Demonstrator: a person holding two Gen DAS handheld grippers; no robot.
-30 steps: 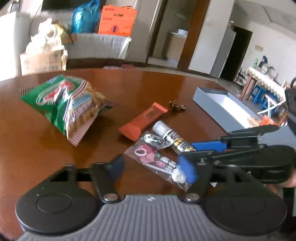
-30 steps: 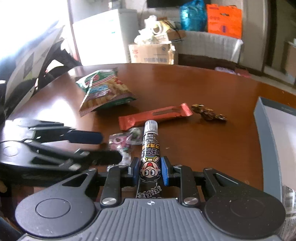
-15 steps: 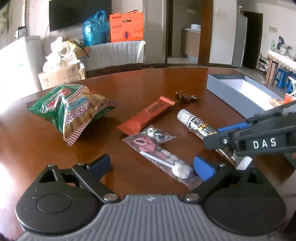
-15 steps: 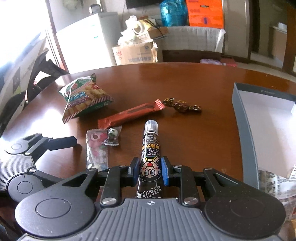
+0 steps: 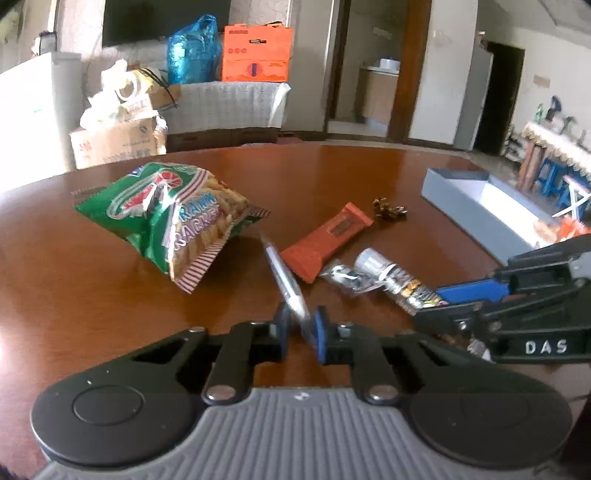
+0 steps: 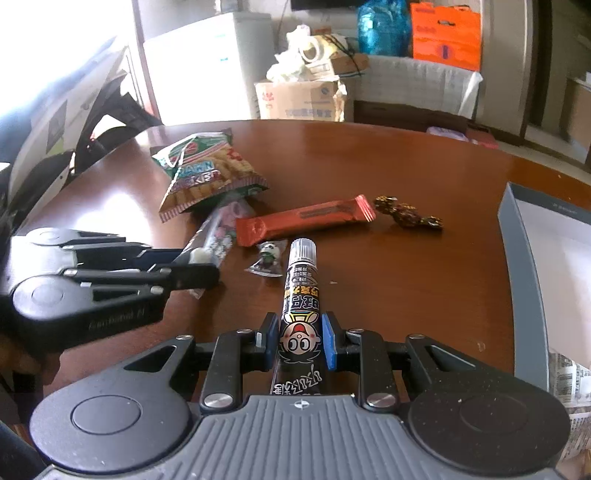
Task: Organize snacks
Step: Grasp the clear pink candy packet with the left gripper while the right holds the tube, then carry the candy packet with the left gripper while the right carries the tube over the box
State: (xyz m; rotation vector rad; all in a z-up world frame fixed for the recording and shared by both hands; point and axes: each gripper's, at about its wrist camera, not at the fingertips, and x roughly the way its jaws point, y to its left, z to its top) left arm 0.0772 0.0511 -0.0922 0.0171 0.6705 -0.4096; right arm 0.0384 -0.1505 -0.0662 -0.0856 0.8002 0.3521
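My left gripper (image 5: 300, 332) is shut on a clear lollipop packet (image 5: 286, 284), seen edge-on and lifted off the brown table (image 5: 92, 288); the packet also shows in the right wrist view (image 6: 218, 236). My right gripper (image 6: 299, 341) is shut on a black cartoon-printed tube snack (image 6: 301, 295), which also shows in the left wrist view (image 5: 399, 284). A green prawn cracker bag (image 5: 170, 218), an orange bar (image 5: 327, 240), a small clear candy packet (image 6: 267, 256) and gold-wrapped candies (image 6: 406, 216) lie on the table.
A grey open box (image 6: 524, 280) with white inside sits at the table's right edge, with wrapped snacks (image 5: 557, 230) in it. Beyond the table stand a cardboard box (image 6: 299, 99), a white appliance (image 6: 207, 74) and an orange bag (image 6: 445, 35).
My left gripper has shut on the lollipop packet and lifted it from the table. The right gripper still holds the tube and has shifted slightly.
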